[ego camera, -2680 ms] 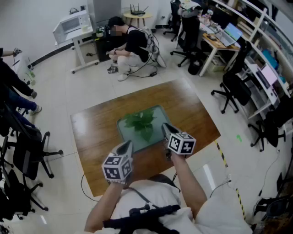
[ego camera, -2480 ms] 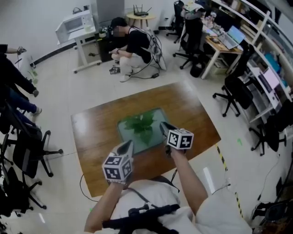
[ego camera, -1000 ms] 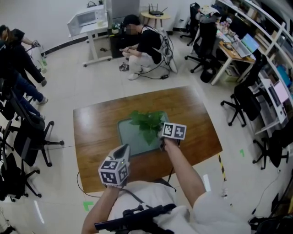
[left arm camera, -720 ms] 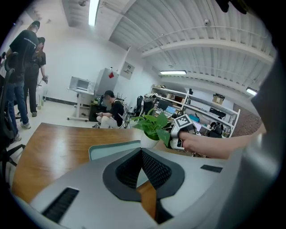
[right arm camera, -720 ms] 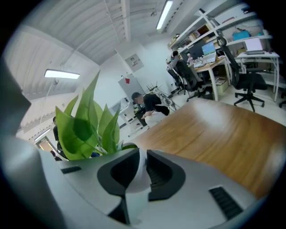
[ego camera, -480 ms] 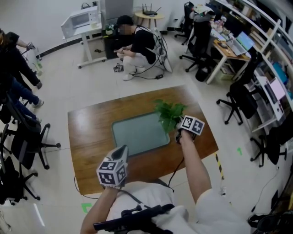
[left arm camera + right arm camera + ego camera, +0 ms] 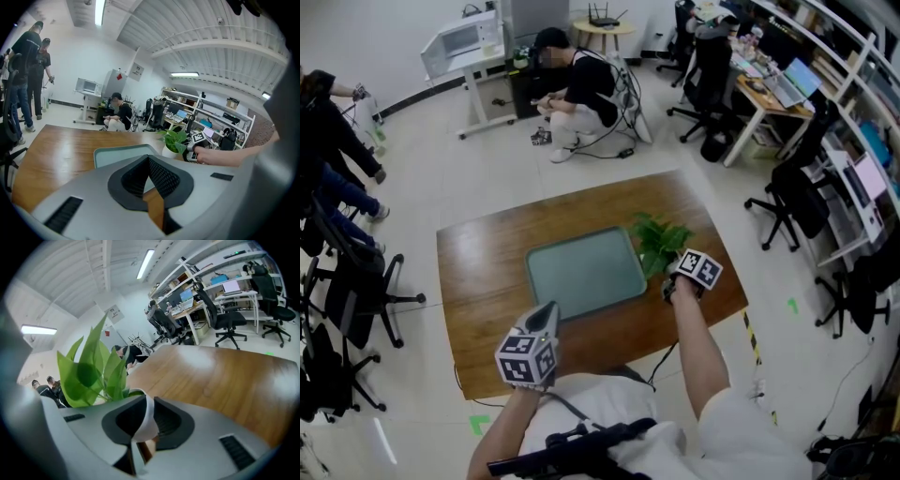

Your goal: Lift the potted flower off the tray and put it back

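Office room, wooden worktop at centre.
Item: green tray, mid-worktop, nothing on it.
Item: potted flower, off the tray and just right of it; whether the pot rests on the wood cannot be told.
Right tool: clamped on the white pot rim, bearing the plant.
Left tool: jaws together on nothing, by the near edge, apparently spare for a one-handed lift.
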Demonstrator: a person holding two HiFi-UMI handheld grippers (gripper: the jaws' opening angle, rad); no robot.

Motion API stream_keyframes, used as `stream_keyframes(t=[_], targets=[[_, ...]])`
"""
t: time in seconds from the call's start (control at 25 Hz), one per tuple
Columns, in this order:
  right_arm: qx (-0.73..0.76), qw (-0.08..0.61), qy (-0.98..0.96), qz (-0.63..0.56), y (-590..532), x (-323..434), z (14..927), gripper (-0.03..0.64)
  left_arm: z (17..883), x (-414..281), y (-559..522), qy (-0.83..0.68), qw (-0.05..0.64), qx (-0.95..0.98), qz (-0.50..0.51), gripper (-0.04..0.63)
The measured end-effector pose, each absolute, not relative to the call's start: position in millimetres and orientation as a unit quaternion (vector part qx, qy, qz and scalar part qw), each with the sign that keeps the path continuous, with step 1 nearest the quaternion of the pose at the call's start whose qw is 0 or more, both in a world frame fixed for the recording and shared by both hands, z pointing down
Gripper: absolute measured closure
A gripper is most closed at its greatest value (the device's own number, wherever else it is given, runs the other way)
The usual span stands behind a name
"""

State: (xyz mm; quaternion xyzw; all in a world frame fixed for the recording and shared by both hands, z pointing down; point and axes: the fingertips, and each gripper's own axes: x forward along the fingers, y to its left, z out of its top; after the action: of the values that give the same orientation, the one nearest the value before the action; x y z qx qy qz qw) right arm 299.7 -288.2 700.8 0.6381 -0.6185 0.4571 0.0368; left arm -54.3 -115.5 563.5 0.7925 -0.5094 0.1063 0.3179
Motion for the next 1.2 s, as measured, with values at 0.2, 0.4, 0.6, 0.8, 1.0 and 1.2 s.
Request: stream_keyframes(t=[0.2, 0.4, 0.6, 0.8, 1.0, 1.2], targets=[[0.652, 0.023, -0.612, 0.447, -285.9, 302.0, 692.8, 0.498, 563.8, -57.6, -113.1, -0.504, 0.318, 0.796, 0.11, 0.6], [0.669, -0.021, -0.608, 0.427, -265.8, 310.0, 662.3, 0.42, 558.3, -58.1, -110.9, -0.476, 0.326, 0.813, 0.085, 0.6], [0.681, -0.068, -0.606, 0.405, -224.0, 313.4, 623.4, 0.42, 551.2, -55.8, -113.2, -0.445, 0.321, 0.832, 0.081, 0.6], [0.676, -0.089, -0.619, 0.389, -168.5, 295.6, 592.6, 0.422, 547.4, -38.8, -109.3, -0.409, 0.307, 0.854, 0.092, 0.598], [0.68, -0.062, -0.635, 0.361, -123.3, 265.1, 576.5, 0.423, 547.4, -32.7, -108.9, -0.392, 0.302, 0.863, 0.098, 0.598], [0.692, -0.018, -0.644, 0.326, -93.2, 243.5, 572.8, 0.423, 549.1, -26.9, -105.7, -0.385, 0.296, 0.867, 0.11, 0.598]])
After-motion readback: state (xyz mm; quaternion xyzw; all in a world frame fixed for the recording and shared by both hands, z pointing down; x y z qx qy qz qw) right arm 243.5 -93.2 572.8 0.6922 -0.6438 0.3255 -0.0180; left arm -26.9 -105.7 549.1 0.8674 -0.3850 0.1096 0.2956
